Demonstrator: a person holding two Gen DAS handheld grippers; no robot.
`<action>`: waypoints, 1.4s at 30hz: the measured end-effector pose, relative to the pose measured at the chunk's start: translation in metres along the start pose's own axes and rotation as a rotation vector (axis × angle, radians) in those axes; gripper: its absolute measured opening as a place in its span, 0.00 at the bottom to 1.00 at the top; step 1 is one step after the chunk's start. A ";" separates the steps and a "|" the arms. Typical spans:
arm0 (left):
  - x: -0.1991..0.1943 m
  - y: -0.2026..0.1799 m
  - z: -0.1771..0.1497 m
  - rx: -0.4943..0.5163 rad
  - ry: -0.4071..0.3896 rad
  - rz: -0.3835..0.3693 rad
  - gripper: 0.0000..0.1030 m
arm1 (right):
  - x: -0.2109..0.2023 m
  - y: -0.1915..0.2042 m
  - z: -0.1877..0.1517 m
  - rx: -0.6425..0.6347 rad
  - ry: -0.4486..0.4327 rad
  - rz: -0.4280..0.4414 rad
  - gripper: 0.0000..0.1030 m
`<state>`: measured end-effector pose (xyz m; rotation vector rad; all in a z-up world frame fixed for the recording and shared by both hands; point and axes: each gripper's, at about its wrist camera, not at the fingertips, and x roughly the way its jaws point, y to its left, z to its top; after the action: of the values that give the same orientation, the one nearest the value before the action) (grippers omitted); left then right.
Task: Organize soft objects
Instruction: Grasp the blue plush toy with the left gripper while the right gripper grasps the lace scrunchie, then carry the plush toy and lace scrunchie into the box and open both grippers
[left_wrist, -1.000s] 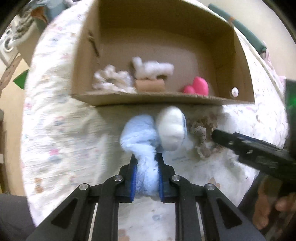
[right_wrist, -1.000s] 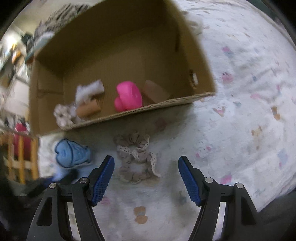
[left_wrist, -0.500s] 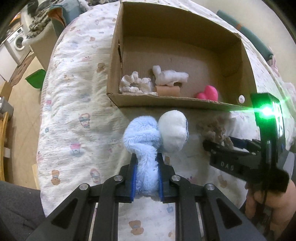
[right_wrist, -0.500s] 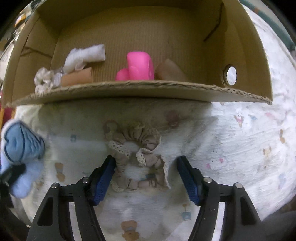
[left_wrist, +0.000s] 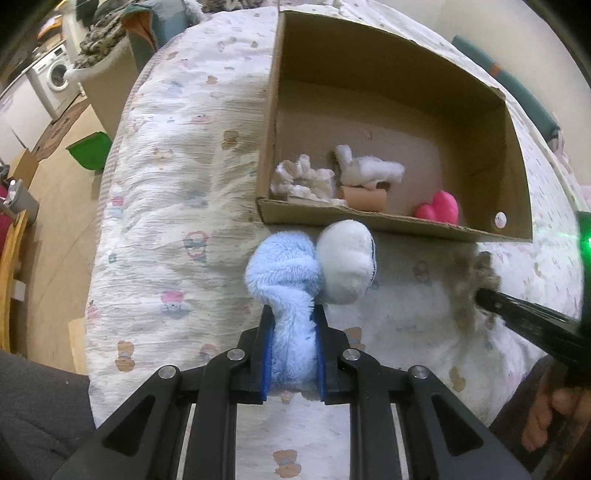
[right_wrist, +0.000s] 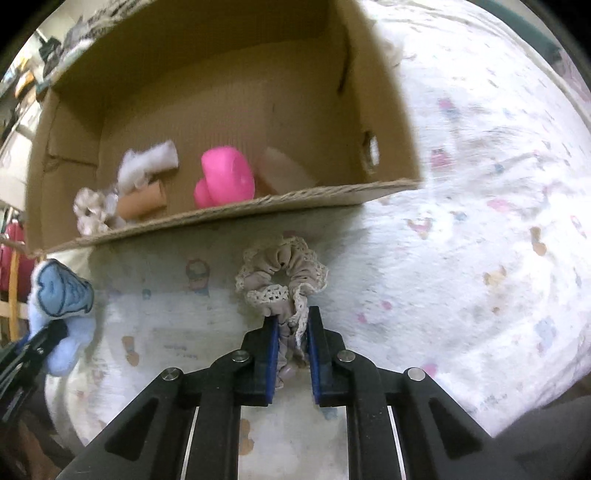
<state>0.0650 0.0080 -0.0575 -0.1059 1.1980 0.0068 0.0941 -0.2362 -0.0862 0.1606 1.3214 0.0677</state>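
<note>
My left gripper (left_wrist: 292, 314) is shut on a light blue plush toy (left_wrist: 284, 269) with a white end, held above the bed in front of the cardboard box (left_wrist: 369, 219). The toy also shows at the left of the right wrist view (right_wrist: 61, 291). My right gripper (right_wrist: 291, 321) is shut on a beige lace-edged scrunchie (right_wrist: 282, 273), just before the box's near wall (right_wrist: 236, 214). The scrunchie shows blurred in the left wrist view (left_wrist: 474, 273). Inside the box lie a white scrunchie (left_wrist: 303, 181), a white fluffy piece (left_wrist: 369, 171), a tan roll (left_wrist: 365, 195) and a pink soft toy (right_wrist: 225, 177).
The box stands on a bed with a white patterned quilt (left_wrist: 173, 206). The bed's left edge drops to a wooden floor with a green bin (left_wrist: 90, 151) and a washing machine (left_wrist: 55, 77). A tan block (right_wrist: 284, 173) lies in the box beside the pink toy.
My right gripper has closed on the beige scrunchie, which was lying between its open jaws. My left gripper, still holding the blue plush, has drawn back and left from the box.
</note>
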 end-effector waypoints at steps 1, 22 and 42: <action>0.000 0.001 0.000 -0.002 -0.003 0.004 0.16 | -0.005 -0.002 -0.003 0.004 -0.010 0.011 0.15; -0.093 0.012 0.018 -0.023 -0.280 -0.042 0.16 | -0.131 0.004 -0.014 -0.072 -0.405 0.308 0.15; -0.062 -0.028 0.092 0.087 -0.297 -0.060 0.16 | -0.100 0.010 0.053 -0.062 -0.410 0.259 0.15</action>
<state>0.1292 -0.0084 0.0354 -0.0622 0.8971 -0.0795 0.1208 -0.2446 0.0235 0.2762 0.8835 0.2806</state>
